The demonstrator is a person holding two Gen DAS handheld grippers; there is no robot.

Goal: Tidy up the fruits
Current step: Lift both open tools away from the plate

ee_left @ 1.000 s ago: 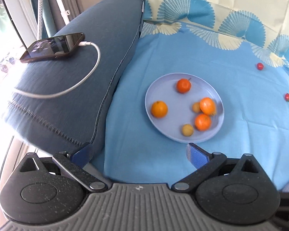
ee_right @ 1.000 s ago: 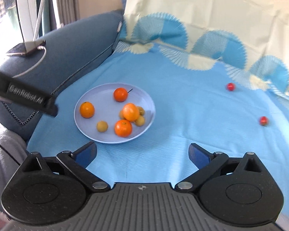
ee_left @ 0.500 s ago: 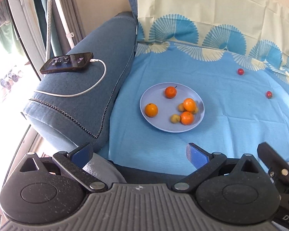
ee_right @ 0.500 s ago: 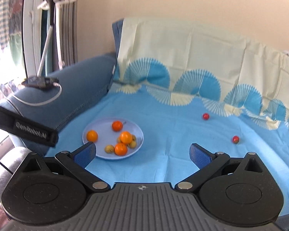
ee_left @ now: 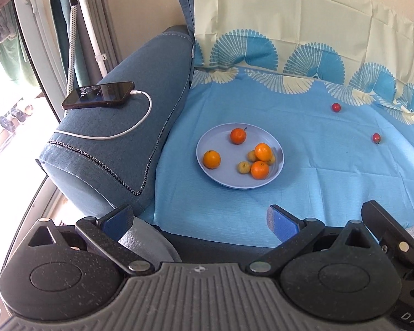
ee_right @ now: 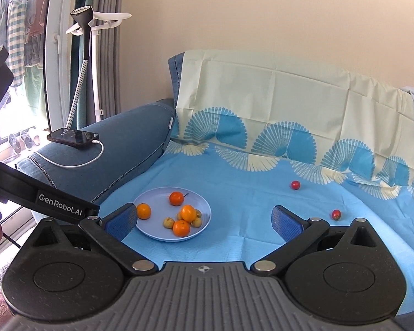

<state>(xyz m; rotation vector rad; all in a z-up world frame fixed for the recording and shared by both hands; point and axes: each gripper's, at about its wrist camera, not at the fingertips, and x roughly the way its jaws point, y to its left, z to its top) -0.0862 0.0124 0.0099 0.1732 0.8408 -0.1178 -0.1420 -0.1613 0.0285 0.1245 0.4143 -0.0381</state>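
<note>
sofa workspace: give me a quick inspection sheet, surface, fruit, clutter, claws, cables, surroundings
Surface: blue patterned sheet over the sofa seat.
Job's things: lavender plate holds four oranges and small yellowish fruits; two red fruits lie loose on the sheet.
Clutter: phone on the armrest.
Claws: left claw and right claw open, empty.
Cables: white charging cable plugged into the phone.
Surroundings: garment steamer, window with hanging clothes.

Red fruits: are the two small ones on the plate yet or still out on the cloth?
Out. Both red fruits lie on the blue cloth, well apart from the plate.
</note>
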